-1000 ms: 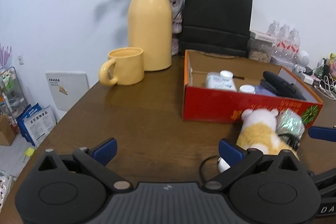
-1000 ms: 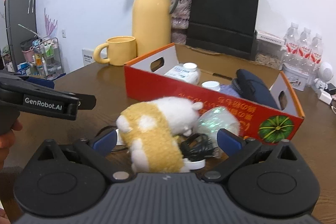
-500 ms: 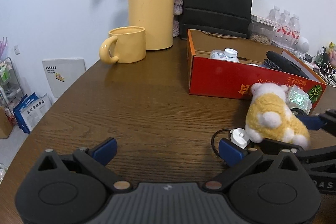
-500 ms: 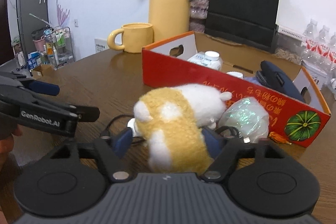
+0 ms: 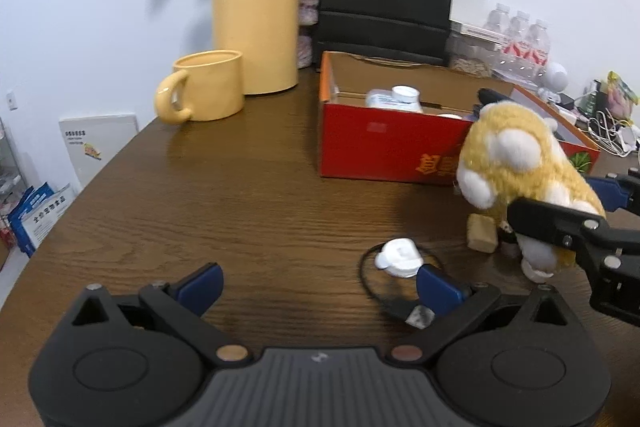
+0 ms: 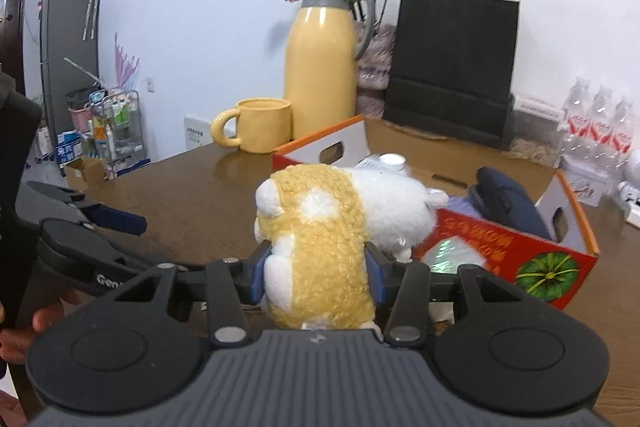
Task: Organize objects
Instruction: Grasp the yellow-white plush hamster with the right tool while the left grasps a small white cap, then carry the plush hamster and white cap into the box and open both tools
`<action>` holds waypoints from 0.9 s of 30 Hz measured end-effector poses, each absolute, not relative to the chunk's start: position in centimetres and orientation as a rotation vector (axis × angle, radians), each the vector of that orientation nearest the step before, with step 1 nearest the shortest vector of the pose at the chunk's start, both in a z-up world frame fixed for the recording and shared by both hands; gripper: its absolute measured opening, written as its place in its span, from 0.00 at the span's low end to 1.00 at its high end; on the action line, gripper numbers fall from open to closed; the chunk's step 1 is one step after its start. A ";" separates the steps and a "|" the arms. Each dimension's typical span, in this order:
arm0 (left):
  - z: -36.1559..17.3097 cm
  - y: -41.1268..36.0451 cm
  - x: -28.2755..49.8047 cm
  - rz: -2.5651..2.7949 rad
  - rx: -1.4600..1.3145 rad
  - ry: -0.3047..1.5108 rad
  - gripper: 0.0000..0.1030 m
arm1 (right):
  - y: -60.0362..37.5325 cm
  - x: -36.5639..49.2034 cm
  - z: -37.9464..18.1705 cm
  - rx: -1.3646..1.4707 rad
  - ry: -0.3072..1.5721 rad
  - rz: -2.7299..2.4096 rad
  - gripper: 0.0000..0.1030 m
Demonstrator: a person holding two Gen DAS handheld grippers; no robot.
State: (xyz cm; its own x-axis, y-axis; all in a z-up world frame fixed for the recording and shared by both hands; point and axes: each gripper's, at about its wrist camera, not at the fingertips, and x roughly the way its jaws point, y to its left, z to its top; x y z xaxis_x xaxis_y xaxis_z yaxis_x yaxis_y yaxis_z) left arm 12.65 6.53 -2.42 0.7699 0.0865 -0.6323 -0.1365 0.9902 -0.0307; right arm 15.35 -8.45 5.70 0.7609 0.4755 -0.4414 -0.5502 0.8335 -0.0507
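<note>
Both grippers in view. My right gripper (image 6: 316, 277) has just closed, pads clamped on the yellow-white plush toy (image 6: 320, 227), held above the wooden table (image 5: 248, 195) just in front of the red box (image 5: 384, 147). My left gripper (image 5: 316, 283) is spread wide, empty, over a white charger (image 5: 400, 259) and cable.

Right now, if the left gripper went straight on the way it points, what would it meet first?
Probably the bare table. The left gripper points down at open wood; the mug is further off, the white plug beside its right finger.
</note>
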 end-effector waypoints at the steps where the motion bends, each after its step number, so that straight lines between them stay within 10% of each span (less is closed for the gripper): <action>1: -2.3 6.1 12.9 0.113 -0.069 0.675 0.99 | -8.7 15.2 5.8 -0.181 0.424 0.555 0.46; 6: -2.3 4.1 13.8 0.070 -0.027 0.657 0.74 | -10.2 14.9 6.3 -0.183 0.407 0.518 0.46; 11: -3.1 2.3 15.0 0.021 0.023 0.687 0.25 | -11.3 15.2 6.4 -0.173 0.407 0.499 0.46; 27: -0.6 1.8 14.2 0.007 0.018 0.589 0.23 | -12.6 15.6 6.3 -0.150 0.394 0.493 0.46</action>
State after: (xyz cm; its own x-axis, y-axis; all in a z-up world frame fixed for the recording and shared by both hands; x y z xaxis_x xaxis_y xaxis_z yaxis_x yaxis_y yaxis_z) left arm 14.24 1.78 -0.57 0.8315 0.0118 -0.5554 -0.0014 0.9998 0.0191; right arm 15.60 -12.58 6.32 0.8079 0.4304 -0.4027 -0.4876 0.8718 -0.0464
